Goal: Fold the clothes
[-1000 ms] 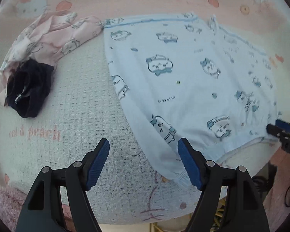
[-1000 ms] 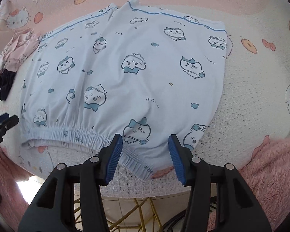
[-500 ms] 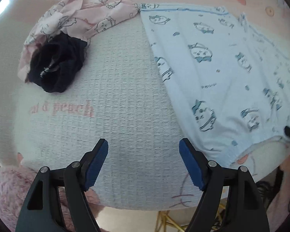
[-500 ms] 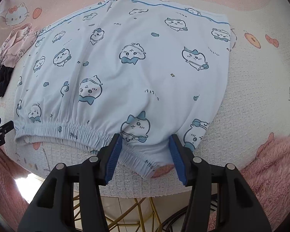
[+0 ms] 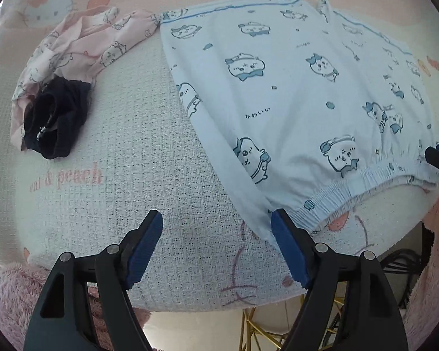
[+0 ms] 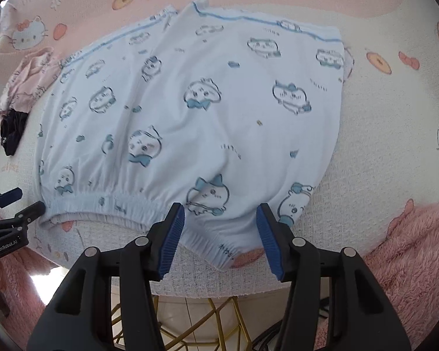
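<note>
Blue shorts [image 6: 207, 122] spread flat mid-frame, waistband nearest. Left gripper [image 5: 216, 234] jaws wide, empty, at lower centre beside waistband corner. Right gripper [image 6: 221, 228] jaws parted over waistband, gripping nothing.

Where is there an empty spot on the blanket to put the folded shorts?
The biggest bare patch is the white waffle blanket, between the light blue cartoon shorts and the pink garment with the black garment. A smaller strip lies right of the shorts. The top left corner is crowded.

Three garments [image 5: 292, 93], two claws [image 5: 216, 251]
</note>
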{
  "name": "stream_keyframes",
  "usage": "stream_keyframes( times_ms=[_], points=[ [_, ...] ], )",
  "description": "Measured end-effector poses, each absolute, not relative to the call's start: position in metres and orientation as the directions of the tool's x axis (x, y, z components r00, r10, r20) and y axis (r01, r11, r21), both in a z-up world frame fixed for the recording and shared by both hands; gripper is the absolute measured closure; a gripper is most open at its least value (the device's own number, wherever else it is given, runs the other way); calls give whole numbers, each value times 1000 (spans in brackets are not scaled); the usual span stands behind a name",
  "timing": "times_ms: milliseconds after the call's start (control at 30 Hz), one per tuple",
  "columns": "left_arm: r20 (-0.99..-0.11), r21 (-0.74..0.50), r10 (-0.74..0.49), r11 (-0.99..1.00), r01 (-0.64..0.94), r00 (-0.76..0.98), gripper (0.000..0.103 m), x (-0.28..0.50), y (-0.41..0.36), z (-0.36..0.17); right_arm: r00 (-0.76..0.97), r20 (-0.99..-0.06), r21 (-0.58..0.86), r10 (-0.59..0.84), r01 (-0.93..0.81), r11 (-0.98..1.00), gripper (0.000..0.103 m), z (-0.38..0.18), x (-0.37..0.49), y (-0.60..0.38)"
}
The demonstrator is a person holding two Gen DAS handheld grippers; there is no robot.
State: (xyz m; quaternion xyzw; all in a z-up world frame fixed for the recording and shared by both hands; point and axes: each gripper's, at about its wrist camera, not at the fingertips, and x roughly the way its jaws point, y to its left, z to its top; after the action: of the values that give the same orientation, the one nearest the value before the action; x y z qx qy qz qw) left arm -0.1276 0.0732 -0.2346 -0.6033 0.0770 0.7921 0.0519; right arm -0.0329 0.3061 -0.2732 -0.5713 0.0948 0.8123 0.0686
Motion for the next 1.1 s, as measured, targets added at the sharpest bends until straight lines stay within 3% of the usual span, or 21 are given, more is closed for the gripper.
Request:
stream_keyframes(
  times_ms=[100,200,400,533,667,867,1100],
  points=[
    [-969,4,37,-987,-163,-245,24,-128,69,-239,-347,-937,28,41,-194,-981,50,-270,-35,300],
    [-977,42,-6,-985,-166,-215,24,-129,68,-246,-234,-971,6,47,-222,-975,50,-288,-55,310],
    [-978,99,-77,-989,-108,-193,24,-127,44,-249,-198,-980,69,-13,-277,-958,47,-286,-43,324],
    [-968,-42,49,-999,-34,-246,24,-132,27,-235,-219,-975,101,-33,-307,-946,47,-282,-45,329],
    [-948,-72,88,-995,-63,-306,24,-138,31,-229,-215,-977,75,-9,-300,-951,47,-283,-49,323],
    [-967,86,-52,-988,-127,-248,22,-142,40,-253,-215,-976,58,6,-288,-956,46,-281,-53,318],
    [-968,98,-82,-994,-57,-236,21,-152,-3,-248,-220,-975,49,15,-284,-958,46,-277,-57,313]
  ],
)
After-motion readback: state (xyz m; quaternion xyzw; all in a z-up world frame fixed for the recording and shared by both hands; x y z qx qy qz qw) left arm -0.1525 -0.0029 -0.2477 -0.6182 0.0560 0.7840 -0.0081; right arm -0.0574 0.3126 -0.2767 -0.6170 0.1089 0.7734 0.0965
